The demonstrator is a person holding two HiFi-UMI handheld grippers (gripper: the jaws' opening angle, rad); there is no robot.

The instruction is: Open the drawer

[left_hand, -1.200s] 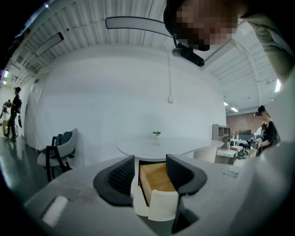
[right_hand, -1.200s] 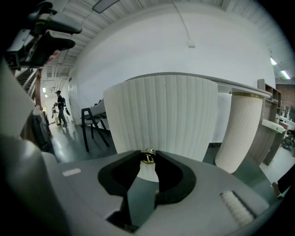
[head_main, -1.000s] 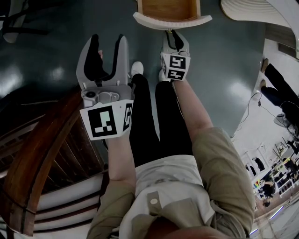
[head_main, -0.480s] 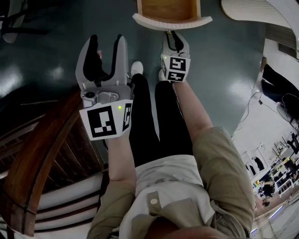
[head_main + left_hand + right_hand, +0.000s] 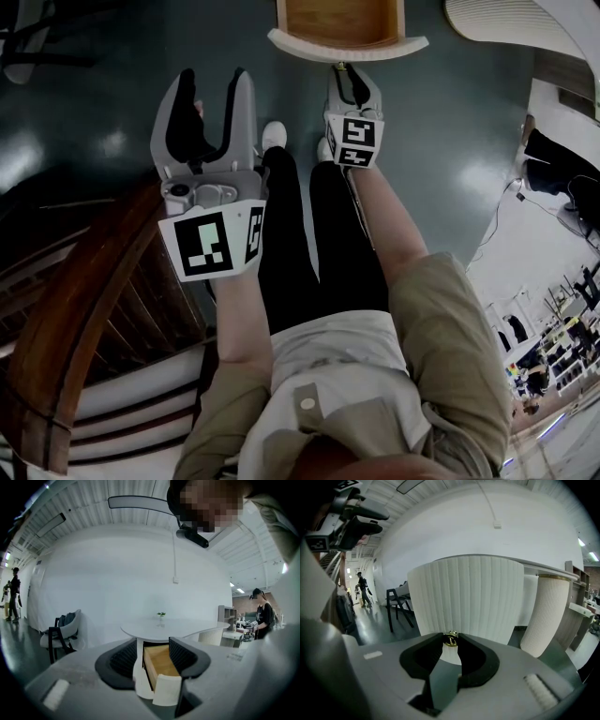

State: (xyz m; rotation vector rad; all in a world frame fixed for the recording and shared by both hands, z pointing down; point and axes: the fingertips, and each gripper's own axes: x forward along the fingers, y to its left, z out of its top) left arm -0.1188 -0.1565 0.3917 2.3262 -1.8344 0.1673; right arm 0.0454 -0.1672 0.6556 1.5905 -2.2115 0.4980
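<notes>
Head view, dark glossy floor [image 5: 450,141], drawer [image 5: 347,43] out, right gripper [image 5: 347,73] jaws clamping its knob [image 5: 450,639], left gripper [image 5: 214,86] jaws apart.

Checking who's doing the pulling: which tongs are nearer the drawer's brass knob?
Right. The right tongs are closed on the brass knob of the drawer; the left tongs hang open, back from it and off to the left.
</notes>
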